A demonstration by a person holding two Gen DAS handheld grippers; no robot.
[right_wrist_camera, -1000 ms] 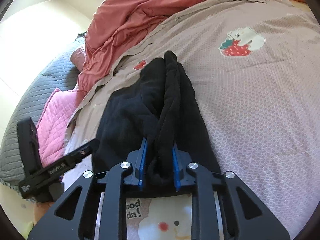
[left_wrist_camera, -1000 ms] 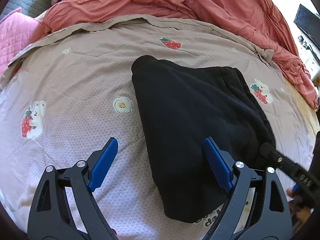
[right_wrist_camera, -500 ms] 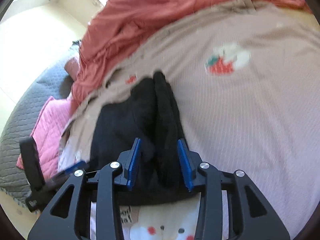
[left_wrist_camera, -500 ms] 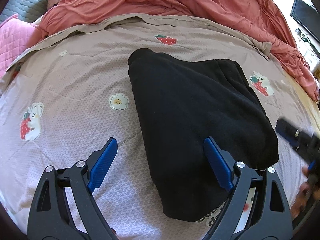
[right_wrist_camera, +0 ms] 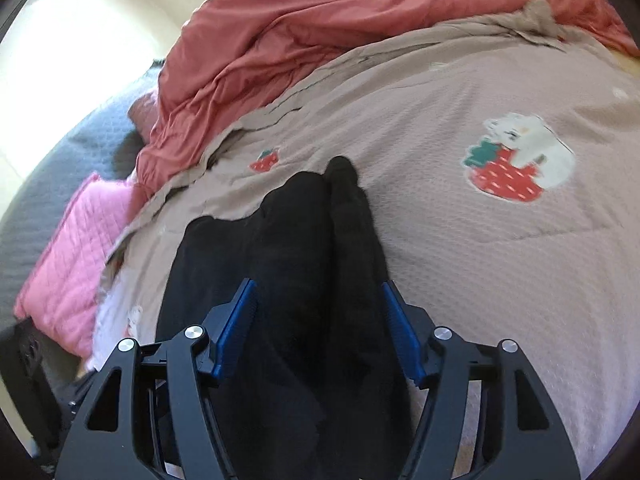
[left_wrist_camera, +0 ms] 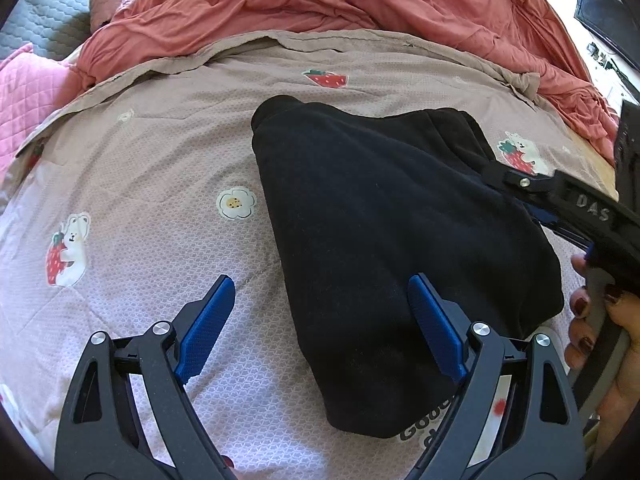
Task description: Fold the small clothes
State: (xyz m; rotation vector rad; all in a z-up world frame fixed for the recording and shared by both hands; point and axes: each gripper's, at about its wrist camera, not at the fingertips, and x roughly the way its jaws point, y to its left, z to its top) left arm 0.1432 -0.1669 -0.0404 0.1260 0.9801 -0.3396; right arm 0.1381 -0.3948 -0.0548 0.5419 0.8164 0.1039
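Note:
A small black fleece garment (left_wrist_camera: 384, 232) lies folded on the mauve printed bedspread (left_wrist_camera: 152, 184). My left gripper (left_wrist_camera: 320, 320) is open and empty, hovering over the garment's near left edge. The right gripper (left_wrist_camera: 532, 200) enters the left wrist view from the right, over the garment's right edge. In the right wrist view my right gripper (right_wrist_camera: 318, 328) is open, its blue pads either side of the black garment (right_wrist_camera: 296, 240), which lies below them. Whether the pads touch the cloth I cannot tell.
A rumpled red duvet (left_wrist_camera: 320, 0) lies along the far side of the bed. A pink quilted pillow (right_wrist_camera: 72, 256) and a grey quilt (left_wrist_camera: 44, 20) lie at the left. A wooden bed edge (left_wrist_camera: 596, 148) shows at the right.
My right gripper has opened and let go of the garment's folded edge, which now lies flat. The left gripper has stayed open in place.

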